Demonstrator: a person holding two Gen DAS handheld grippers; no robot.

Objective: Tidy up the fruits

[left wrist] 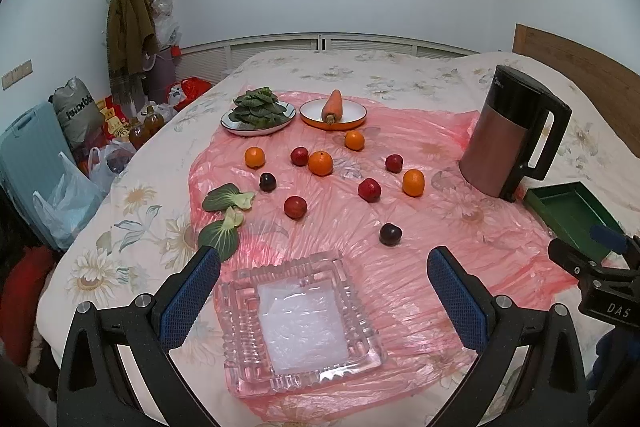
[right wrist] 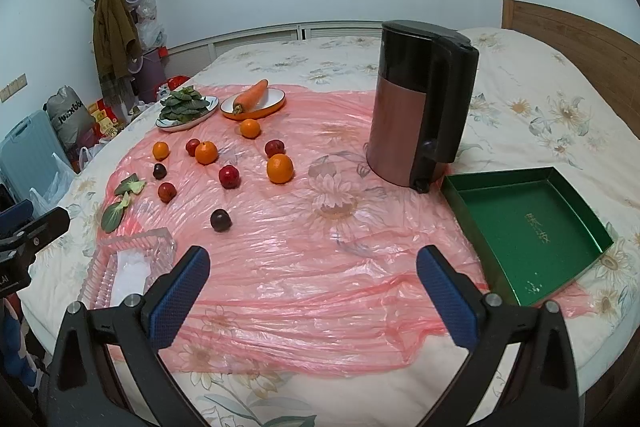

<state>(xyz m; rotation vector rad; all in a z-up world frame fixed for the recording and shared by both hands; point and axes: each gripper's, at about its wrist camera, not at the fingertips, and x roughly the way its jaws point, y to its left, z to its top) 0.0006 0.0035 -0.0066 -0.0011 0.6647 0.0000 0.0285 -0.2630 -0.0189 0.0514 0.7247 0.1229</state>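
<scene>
Several oranges, such as one [left wrist: 413,182] [right wrist: 280,168], and several red and dark plums, such as a dark one [left wrist: 390,234] [right wrist: 220,219], lie scattered on a pink plastic sheet [left wrist: 328,227] [right wrist: 304,267] on a bed. A square clear glass dish [left wrist: 300,315] [right wrist: 128,263] lies empty right below my left gripper [left wrist: 324,275], which is open and empty. A green tray [right wrist: 528,231] [left wrist: 572,215] lies empty at the right. My right gripper [right wrist: 312,275] is open and empty above the sheet's near part.
A tall copper-and-black kettle [right wrist: 420,107] [left wrist: 512,139] stands behind the green tray. A plate of leafy greens [left wrist: 258,111] and an orange-rimmed plate [left wrist: 352,115] with a carrot [left wrist: 333,105] sit at the back. Two loose green leaves [left wrist: 224,215] lie at the sheet's left edge.
</scene>
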